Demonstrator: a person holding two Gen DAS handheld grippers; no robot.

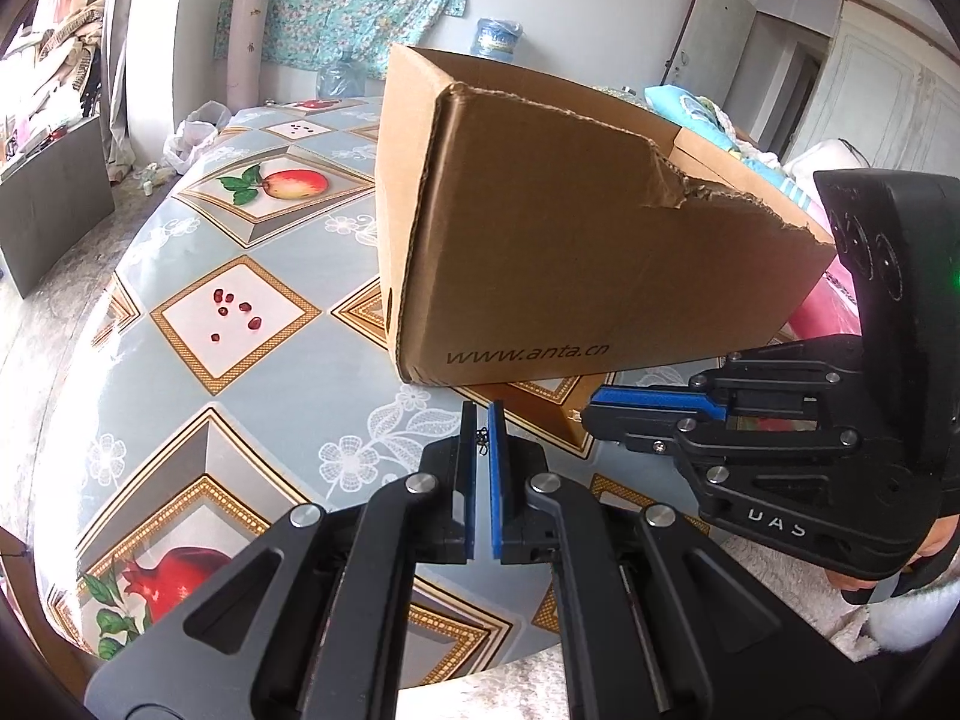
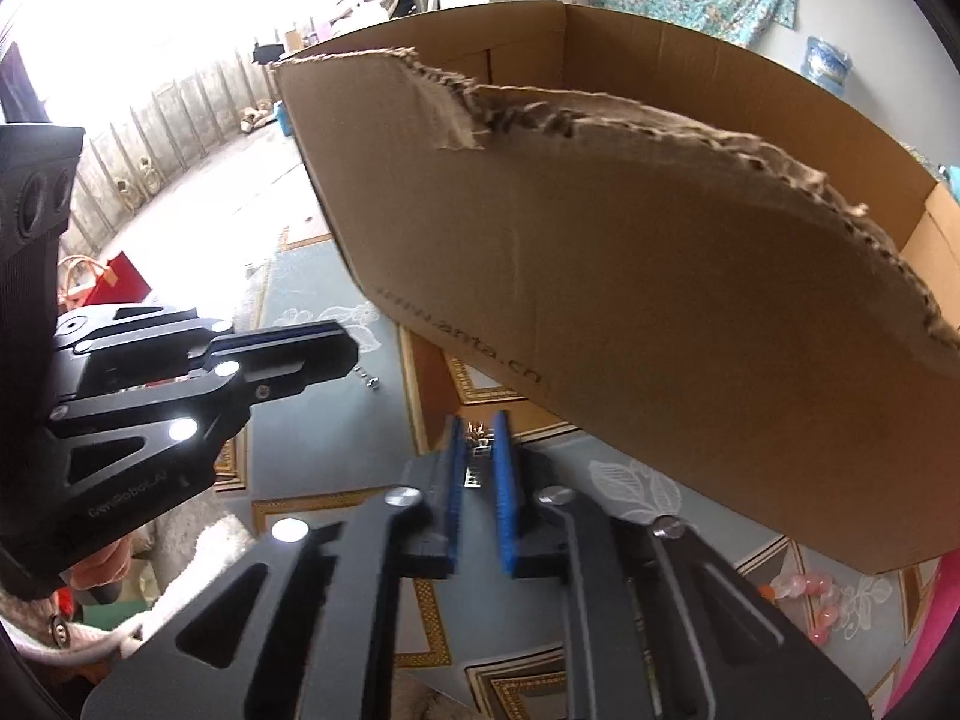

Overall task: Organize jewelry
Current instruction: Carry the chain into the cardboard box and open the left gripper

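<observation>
Box [image 1: 570,228]: "www.anta.cn"

I count one cardboard box [image 1: 576,228] just ahead of my grippers, two grippers, left [image 1: 483,420] and right [image 2: 480,426], two water jugs [image 1: 497,36] beyond.

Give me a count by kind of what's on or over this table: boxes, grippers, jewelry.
Cardboard box: 1
Grippers: 2, left gripper, right gripper
Small jewelry pieces pinched between jaws: 2, left gripper's piece, right gripper's piece
Pink bead string: 1
Total: 6
</observation>
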